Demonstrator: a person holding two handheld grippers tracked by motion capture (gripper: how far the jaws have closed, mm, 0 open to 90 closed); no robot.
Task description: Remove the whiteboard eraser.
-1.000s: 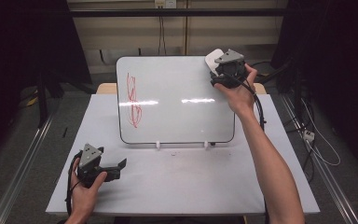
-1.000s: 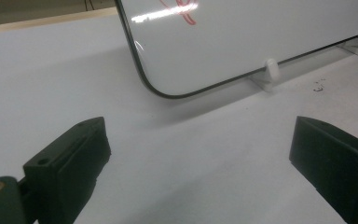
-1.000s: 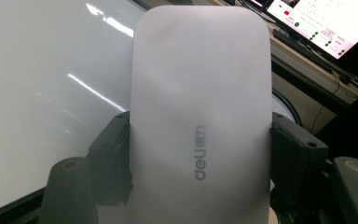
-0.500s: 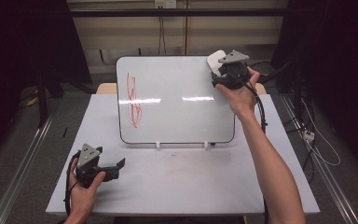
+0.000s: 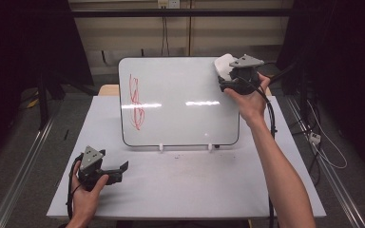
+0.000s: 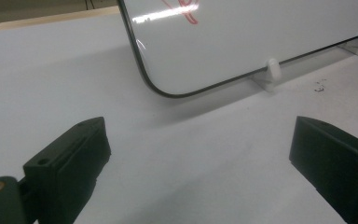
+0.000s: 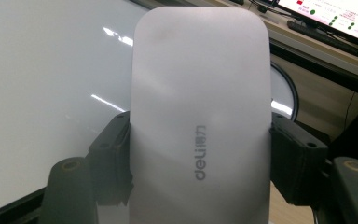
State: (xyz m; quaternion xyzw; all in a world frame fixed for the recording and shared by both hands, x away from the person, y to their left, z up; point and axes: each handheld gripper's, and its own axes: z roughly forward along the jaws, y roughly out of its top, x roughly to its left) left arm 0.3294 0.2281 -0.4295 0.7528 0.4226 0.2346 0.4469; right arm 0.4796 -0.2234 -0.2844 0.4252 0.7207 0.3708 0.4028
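- While the right gripper (image 5: 225, 76) pinches the white deli whiteboard eraser (image 7: 199, 116) at the whiteboard's (image 5: 180, 114) one-o'clock corner,
- left gripper (image 5: 122, 170) rests spread at seven o'clock on the desk (image 5: 195, 185).

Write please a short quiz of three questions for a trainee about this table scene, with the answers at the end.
1. True or false: the right tongs are shut on the white eraser.
2. What colour is the scribble on the whiteboard, and near which edge of it in the high view?
3. The left tongs are: A) clamped on a marker, B) open above the bare table, C) pressed on the whiteboard.

Key
1. True: both jaws press the eraser's sides.
2. Red, near the left edge.
3. B: the jaws stand wide apart with nothing between them, in front of the whiteboard's lower corner.
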